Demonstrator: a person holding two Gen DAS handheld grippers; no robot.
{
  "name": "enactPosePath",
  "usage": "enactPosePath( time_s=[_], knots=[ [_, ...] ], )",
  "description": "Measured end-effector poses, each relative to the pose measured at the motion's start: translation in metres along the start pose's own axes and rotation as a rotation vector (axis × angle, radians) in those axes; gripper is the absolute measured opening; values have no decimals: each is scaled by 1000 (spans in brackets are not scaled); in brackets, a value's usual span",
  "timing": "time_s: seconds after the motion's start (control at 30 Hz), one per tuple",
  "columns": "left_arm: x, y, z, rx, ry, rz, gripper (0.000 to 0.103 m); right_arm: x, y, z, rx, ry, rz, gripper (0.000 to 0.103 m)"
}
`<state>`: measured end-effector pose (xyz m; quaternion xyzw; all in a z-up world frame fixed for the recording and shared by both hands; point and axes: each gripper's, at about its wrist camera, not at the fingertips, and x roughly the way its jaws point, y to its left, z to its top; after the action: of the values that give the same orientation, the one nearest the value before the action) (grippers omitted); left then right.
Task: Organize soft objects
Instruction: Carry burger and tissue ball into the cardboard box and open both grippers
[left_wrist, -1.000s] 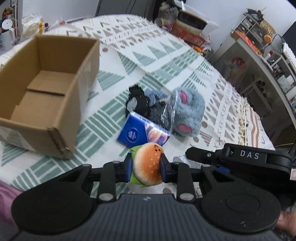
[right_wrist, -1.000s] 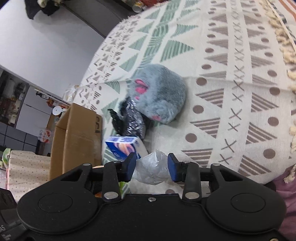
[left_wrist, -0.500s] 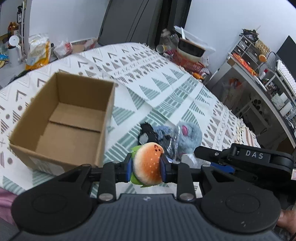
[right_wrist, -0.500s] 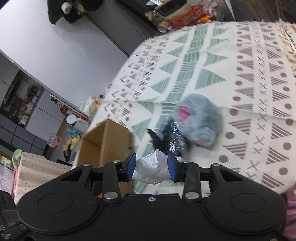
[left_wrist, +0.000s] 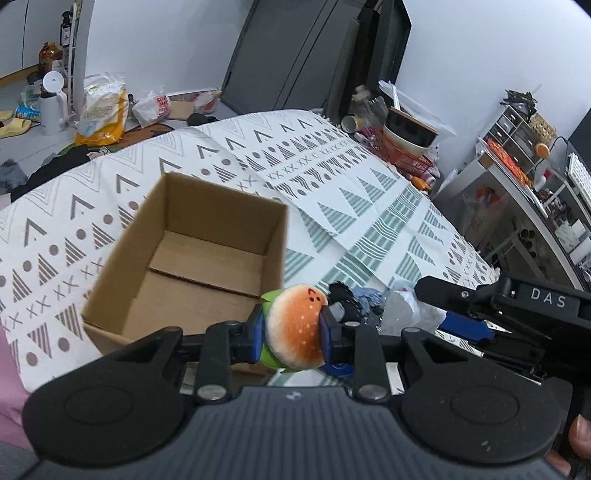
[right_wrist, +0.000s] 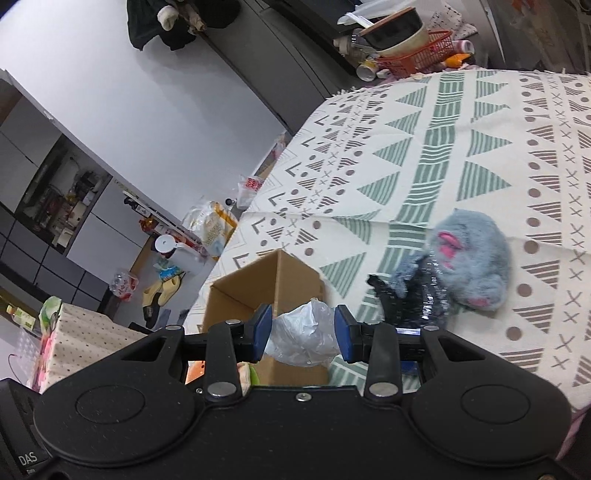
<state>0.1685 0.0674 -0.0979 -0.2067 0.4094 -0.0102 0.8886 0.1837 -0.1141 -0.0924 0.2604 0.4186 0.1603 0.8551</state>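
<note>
My left gripper (left_wrist: 291, 330) is shut on a plush burger (left_wrist: 295, 325), orange bun with a green edge, held above the bed just right of an open cardboard box (left_wrist: 192, 266). The box's inside looks bare. My right gripper (right_wrist: 303, 334) is shut on a crumpled clear plastic bag (right_wrist: 304, 338), raised near the box (right_wrist: 258, 291). On the bed lie a grey fluffy plush with pink patches (right_wrist: 467, 258), a shiny black bag (right_wrist: 417, 299) and a black soft item (right_wrist: 384, 291). The right gripper's body (left_wrist: 517, 306) sits to the right in the left wrist view.
A patterned cream, green and brown cover (left_wrist: 332, 177) lies over the bed. Bags, bottles and slippers clutter the floor (left_wrist: 99, 110) beyond the bed. A red basket with a bowl (right_wrist: 406, 48) and a shelf unit (left_wrist: 524, 147) stand at the far side.
Both grippers have risen from the bed with their loads and swung toward the box. The blue tissue packet has dropped almost out of sight beneath them.
</note>
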Motion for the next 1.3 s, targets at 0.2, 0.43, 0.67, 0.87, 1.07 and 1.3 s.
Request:
enactPosePath(
  time_s=[0.2,0.43,0.67,0.87,1.07,1.3],
  knots=[
    [-1,23,12,-23,-10,2,28,13,26,-6,-42,-3,32,37],
    [8,56,18,-73,2,29,28,39,53,-15,-77,36,57,37],
    [15,84,21,-109,20,53,29,68,72,-27,-102,93,67,37],
    [25,92,24,-96,38,88,33,85,69,-37,-74,141,53,37],
    [23,86,28,-50,45,109,47,91,65,-44,-51,166,44,38],
    [14,80,27,-60,37,125,53,80,57,-42,-5,180,55,58]
  ],
)
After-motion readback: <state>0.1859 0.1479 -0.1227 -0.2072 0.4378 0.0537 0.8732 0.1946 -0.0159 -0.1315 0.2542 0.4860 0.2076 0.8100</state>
